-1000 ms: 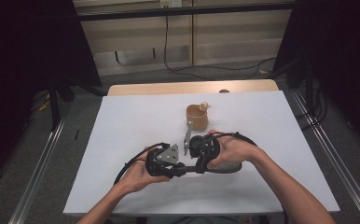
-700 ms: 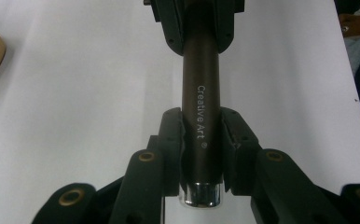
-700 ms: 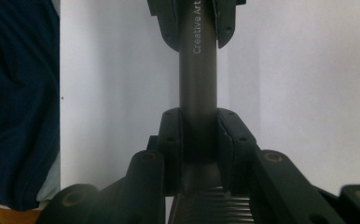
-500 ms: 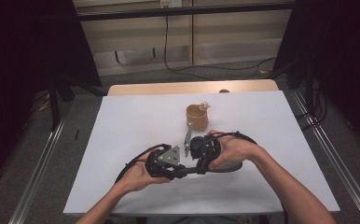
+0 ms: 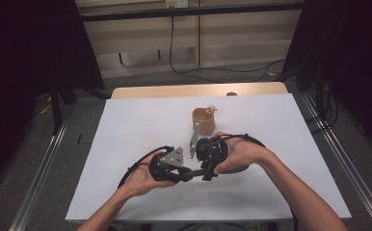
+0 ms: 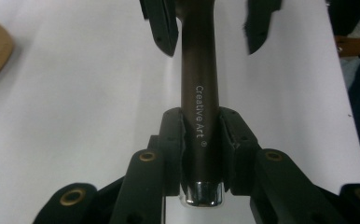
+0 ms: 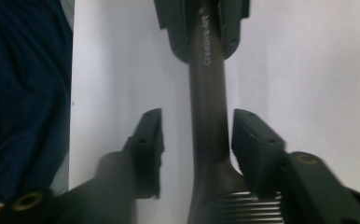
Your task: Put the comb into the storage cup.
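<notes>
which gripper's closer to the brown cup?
Right. The right gripper sits just in front of the brown cup; the left gripper is farther back and left, clamping the dark handle.

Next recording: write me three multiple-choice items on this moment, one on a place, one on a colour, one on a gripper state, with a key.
1. Where does the tan cup stand?
A. On the white table, beyond both hands
B. On the floor left of the table
C. Between the right jaws

2. What colour is the handle printed "Creative Art"?
A. Bright red
B. Dark brown
C. Yellow

3. How does the left hand-held gripper stand?
A. Wide open over bare table
B. Shut on the cup
C. Shut on the handle

Key: 1 A, the high view shows the cup past the hands on the table. 2 B, the left gripper view shows a dark brown shaft. 3 C, its pads press both sides of the handle, while the right hand-held gripper has just been opening, jaws clear of the handle between them.
</notes>
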Demonstrator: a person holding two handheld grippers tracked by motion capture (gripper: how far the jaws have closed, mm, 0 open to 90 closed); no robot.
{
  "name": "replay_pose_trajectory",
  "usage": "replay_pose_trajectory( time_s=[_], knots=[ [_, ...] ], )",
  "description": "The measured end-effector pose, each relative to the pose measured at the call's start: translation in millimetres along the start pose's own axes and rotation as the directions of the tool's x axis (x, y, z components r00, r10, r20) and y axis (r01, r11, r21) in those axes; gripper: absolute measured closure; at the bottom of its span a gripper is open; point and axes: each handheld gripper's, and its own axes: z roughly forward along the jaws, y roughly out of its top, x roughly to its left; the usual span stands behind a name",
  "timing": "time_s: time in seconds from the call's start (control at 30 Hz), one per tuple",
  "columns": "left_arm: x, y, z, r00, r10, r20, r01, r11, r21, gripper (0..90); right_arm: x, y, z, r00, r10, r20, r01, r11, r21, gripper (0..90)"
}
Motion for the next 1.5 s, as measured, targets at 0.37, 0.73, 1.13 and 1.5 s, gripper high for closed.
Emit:
replay_pose_trajectory(
  time_s=[0.37,0.73,1.13,1.5],
  knots=[
    [8.1,-10.0,-11.3,0.9954,-0.092,-0.025,0.09,0.9925,-0.082,72.9,-2.3,-13.8,-31.3,0.9793,0.132,0.153,-0.1,0.975,-0.199,21.0],
    [12.8,-16.7,-23.9,0.9827,-0.174,-0.063,0.163,0.9747,-0.153,72.9,15.1,-26.6,-62.3,0.9132,0.262,0.312,-0.092,0.878,-0.47,6.3],
    [22.4,-35.9,-32.5,0.9366,-0.329,-0.121,0.296,0.928,-0.226,72.9,18.0,-74.5,-54.6,0.8423,0.47,0.265,-0.204,0.732,-0.65,4.3],
    [22.2,-40.7,-36.0,0.9153,-0.376,-0.145,0.335,0.9102,-0.244,72.9,20.5,-98.7,-30.3,0.7803,0.577,0.242,-0.238,0.632,-0.738,4.9]
  ],
)
